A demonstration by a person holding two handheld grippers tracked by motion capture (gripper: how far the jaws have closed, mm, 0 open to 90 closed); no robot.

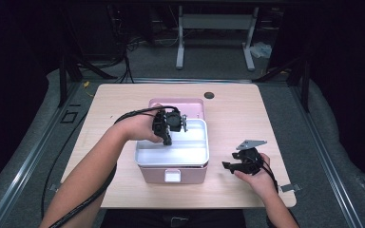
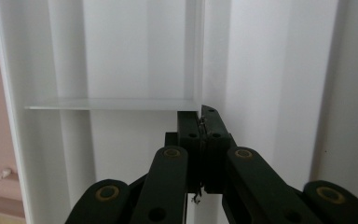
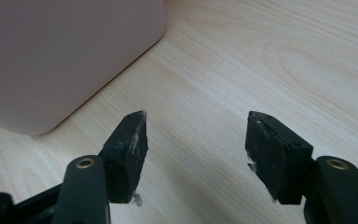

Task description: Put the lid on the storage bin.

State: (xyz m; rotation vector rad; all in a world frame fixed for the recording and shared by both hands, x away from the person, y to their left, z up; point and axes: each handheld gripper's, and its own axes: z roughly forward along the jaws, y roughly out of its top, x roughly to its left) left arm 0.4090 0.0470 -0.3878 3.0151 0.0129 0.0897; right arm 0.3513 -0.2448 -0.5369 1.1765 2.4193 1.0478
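Left gripper (image 2: 204, 122), jaws pinched together on the white tray's (image 1: 190, 154) thin divider; right gripper (image 3: 196, 140) gapes empty above woodgrain table (image 1: 247, 118) beside rounded pink box (image 1: 154, 175).

The high view is unevenly lit: the table (image 1: 237, 109) sits in a pool of soft light from above, while the room around it falls to near black, with a purple cast at the far right. The picture is low in detail and slightly soft throughout. The white tray (image 1: 190, 152) is the brightest patch and nearly washes out, with little shading inside. Shadows on the table are faint and short. In the left gripper view the white walls glow evenly, almost overexposed, and the black jaws at the bottom are dark with little surface detail. In the right gripper view the wood grain is crisp in the middle and softens toward the top, and the pink box (image 3: 65, 56) is smooth and slightly blurred.
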